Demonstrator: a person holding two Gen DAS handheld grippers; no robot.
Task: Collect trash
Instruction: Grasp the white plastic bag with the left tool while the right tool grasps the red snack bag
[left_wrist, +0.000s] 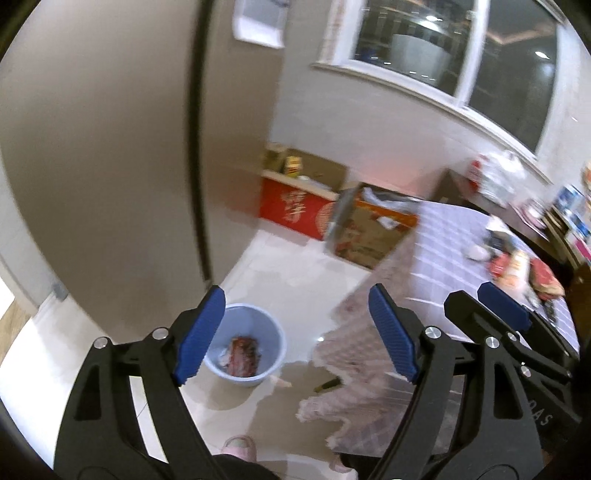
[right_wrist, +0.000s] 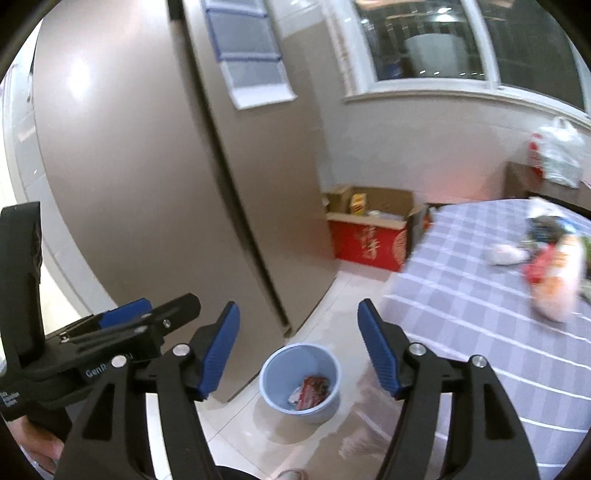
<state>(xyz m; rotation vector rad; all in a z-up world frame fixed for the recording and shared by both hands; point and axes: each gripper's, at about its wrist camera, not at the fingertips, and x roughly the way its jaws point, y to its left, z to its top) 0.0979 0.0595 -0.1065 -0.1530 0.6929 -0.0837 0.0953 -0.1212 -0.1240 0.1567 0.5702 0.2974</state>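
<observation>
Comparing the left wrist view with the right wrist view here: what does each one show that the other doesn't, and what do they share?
Only the left wrist view shows the orange-printed cardboard box beside the red box, the pink slipper on the floor, and the tablecloth's lace edge hanging down.

Only the right wrist view shows the stacked blue-trimmed drawers high on the wall.

Both show the blue bin holding a red wrapper, the checked tablecloth with remaining trash, and both grippers, left and right, open and empty.

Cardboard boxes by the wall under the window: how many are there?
3. A red box against the wall, a brown open box behind it, and an orange-brown box beside the table. The table may hide others.
</observation>
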